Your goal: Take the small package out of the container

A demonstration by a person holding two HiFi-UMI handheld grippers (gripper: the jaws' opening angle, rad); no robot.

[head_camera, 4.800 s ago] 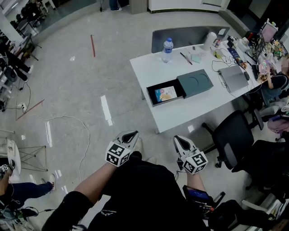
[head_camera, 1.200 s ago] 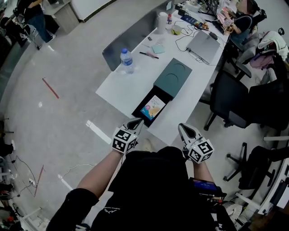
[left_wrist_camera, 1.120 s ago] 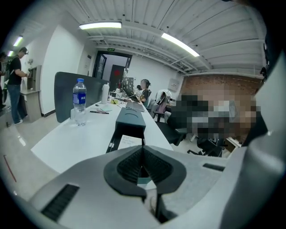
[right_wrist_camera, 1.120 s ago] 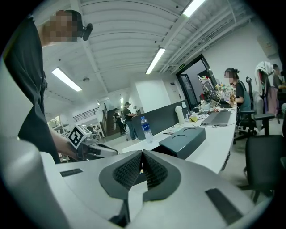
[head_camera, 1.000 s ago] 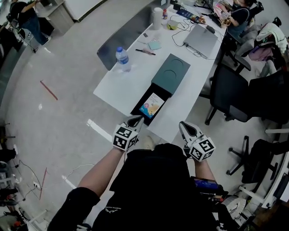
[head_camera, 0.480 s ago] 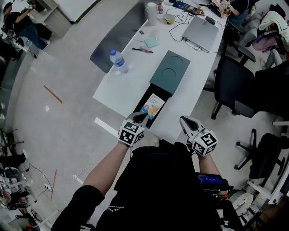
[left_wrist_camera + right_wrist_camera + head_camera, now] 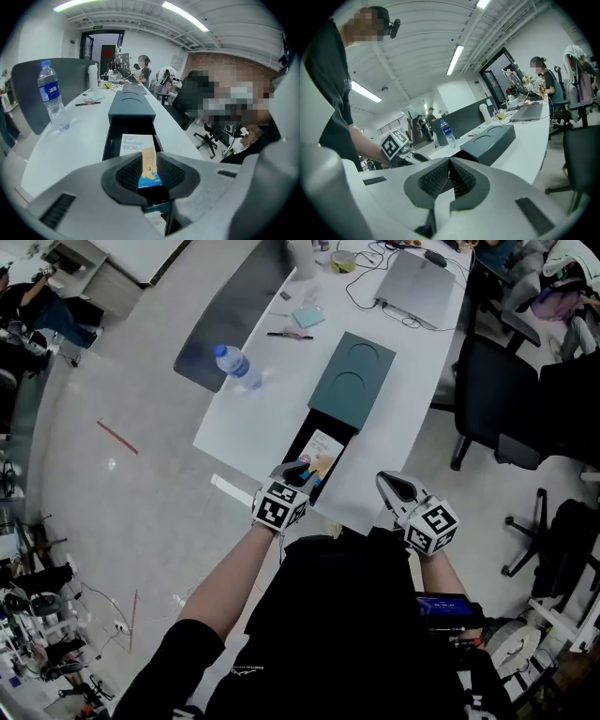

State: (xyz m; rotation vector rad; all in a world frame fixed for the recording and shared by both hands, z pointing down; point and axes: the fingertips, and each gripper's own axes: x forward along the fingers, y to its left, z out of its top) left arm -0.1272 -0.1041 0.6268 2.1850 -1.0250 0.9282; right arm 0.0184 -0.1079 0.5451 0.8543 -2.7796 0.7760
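Note:
A dark green container [image 7: 353, 381] lies on the white table [image 7: 258, 413], with its black drawer [image 7: 298, 440] pulled out toward me. Flat inside lies the small package [image 7: 322, 448], a white, orange and blue bandage box. My left gripper [image 7: 298, 472] hovers over the drawer's near end. Its jaws are opening, with only a narrow gap between them. In the left gripper view the package [image 7: 137, 144] shows through that gap, beyond the left gripper [image 7: 149, 162] and untouched. My right gripper [image 7: 390, 484] hangs shut and empty at the table's near edge, to the drawer's right, and the right gripper [image 7: 449, 164] shows its pads meeting.
A water bottle [image 7: 232, 365] stands left of the container. A pen [image 7: 289, 335], a green notepad [image 7: 308, 317] and a laptop [image 7: 417, 282] lie farther back. An office chair [image 7: 497, 399] stands at the table's right side. A dark partition panel [image 7: 230, 306] runs along the table's left side. People sit in the background.
I have come up to the table. My left gripper has moved forward over the drawer's near end and its jaws have parted slightly. My right gripper stays shut by the table's edge.

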